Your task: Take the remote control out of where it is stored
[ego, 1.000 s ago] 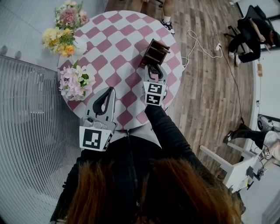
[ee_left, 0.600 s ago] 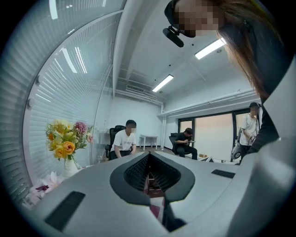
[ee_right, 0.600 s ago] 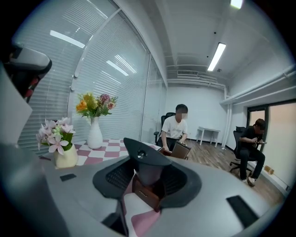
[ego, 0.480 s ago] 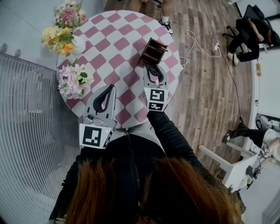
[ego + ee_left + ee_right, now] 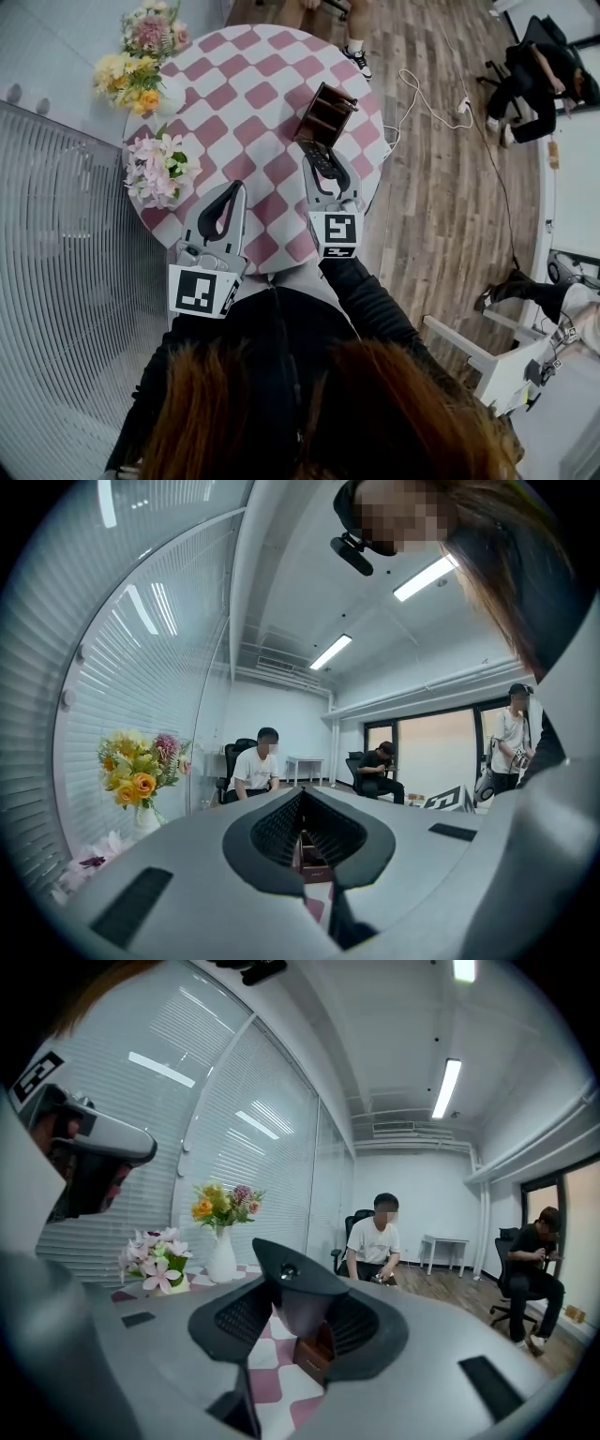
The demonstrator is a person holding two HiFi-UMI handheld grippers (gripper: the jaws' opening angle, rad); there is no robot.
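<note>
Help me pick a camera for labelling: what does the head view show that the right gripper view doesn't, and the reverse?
Only the head view: the white cable lying on the floor, and the whole round outline of the table.

Only the right gripper view: the ceiling light and a white desk at the back of the room.

Both: the right gripper shut on the remote control, the wooden holder just beyond it, the vase of flowers and the pink bouquet on the table.
</note>
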